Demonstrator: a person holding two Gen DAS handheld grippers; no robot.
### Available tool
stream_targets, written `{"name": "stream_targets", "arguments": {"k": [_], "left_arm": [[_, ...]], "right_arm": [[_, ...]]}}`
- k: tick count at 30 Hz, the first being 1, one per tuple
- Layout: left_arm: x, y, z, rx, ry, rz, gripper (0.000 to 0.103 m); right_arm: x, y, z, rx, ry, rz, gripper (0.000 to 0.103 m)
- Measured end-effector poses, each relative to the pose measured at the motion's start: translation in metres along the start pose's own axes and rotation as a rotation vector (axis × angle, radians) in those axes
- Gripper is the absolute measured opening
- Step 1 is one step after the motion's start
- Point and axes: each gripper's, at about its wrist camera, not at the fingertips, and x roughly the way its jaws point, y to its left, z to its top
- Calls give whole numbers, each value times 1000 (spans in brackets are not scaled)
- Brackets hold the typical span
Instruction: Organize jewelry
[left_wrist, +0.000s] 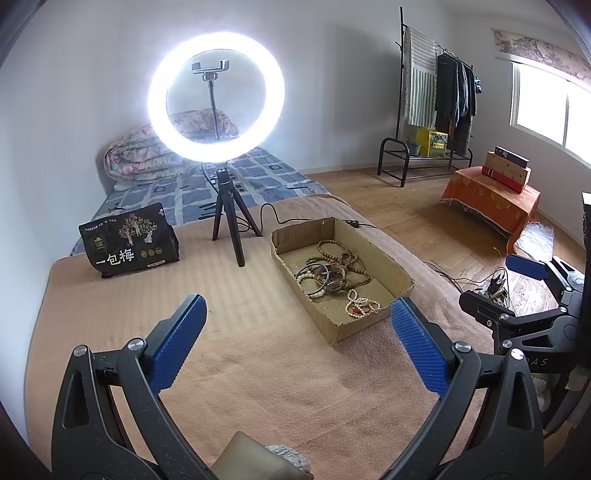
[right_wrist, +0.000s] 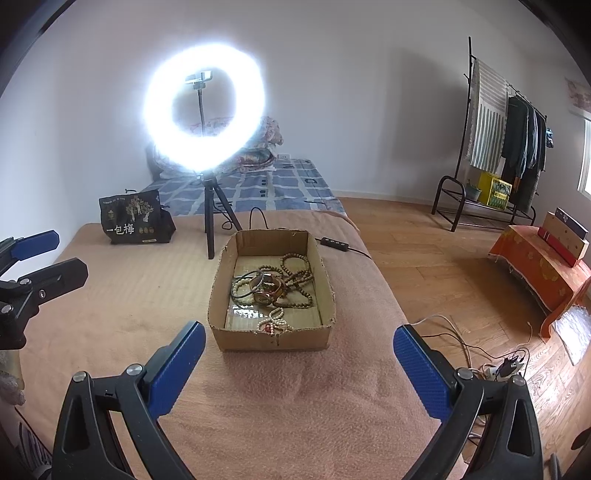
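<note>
here all the jewelry (right_wrist: 271, 291) lies inside the shallow cardboard box (right_wrist: 221, 314) on the blanket-covered surface (right_wrist: 295, 398): wooden bead strands, bangles and pale bead bracelets, heaped and overlapping, not sorted. that fits either pieces gathered into the box at the end or a jumble waiting to be laid out; the views cannot settle which. the left tongs (left_wrist: 299, 347) and right tongs (right_wrist: 299, 362) both gape wide, holding nothing, short of the box. how the strands tangle is hard to make out, and the ring light (right_wrist: 205, 107) glares.

White walls, wood floor (right_wrist: 424, 258), lit ring light (left_wrist: 216, 96), clothes rack (left_wrist: 436, 110), bright window (left_wrist: 546, 107).
</note>
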Motion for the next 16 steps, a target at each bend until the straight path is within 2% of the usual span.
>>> {"name": "stream_targets", "arguments": {"k": [9,16], "left_arm": [[0,-2,2,1,-9,9,102],[-8,1,4,4,-55,39,102]], "right_arm": [[1,1,-1,1,8,1,103],[3,0,-3,8,12,1,103]]}}
